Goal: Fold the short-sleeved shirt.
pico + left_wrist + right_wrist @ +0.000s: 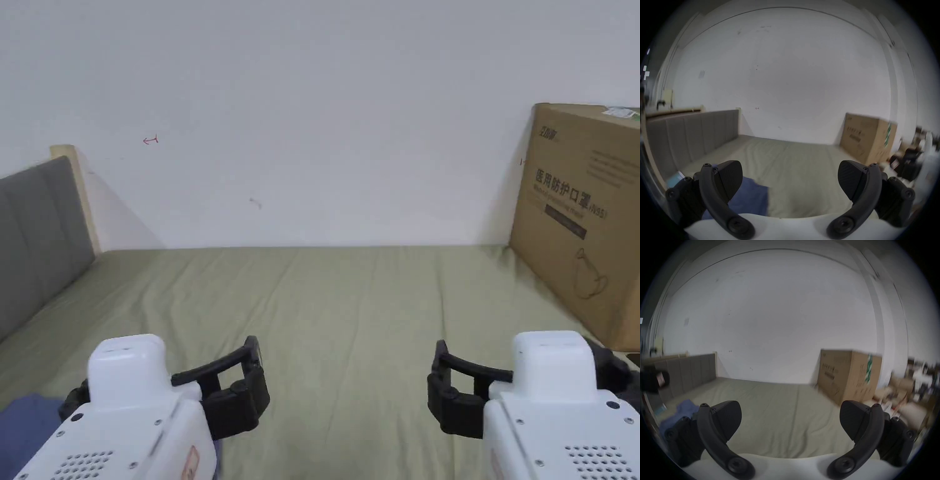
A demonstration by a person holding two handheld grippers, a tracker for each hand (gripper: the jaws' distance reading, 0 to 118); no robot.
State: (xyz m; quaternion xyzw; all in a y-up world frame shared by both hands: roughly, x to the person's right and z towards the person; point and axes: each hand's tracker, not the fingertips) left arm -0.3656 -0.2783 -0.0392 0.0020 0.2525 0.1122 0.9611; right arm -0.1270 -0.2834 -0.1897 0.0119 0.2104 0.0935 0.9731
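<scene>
In the head view I'm holding the left gripper (253, 381) and right gripper (437, 387) above the green bed (350, 300). In both gripper views the jaws are gaping wide, gripping nothing. The blue shirt (750, 196) is lying crumpled at the left, so I judge folding isn't started.

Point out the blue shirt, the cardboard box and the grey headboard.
blue shirt (750, 196): left gripper view, on its crumpled cloth.
cardboard box (578, 225): head view, on its printed front face.
grey headboard (37, 237): head view, on its padded panel.

Two grippers (250, 381) (440, 387), one box (581, 219), perhaps one shirt (750, 194)
</scene>
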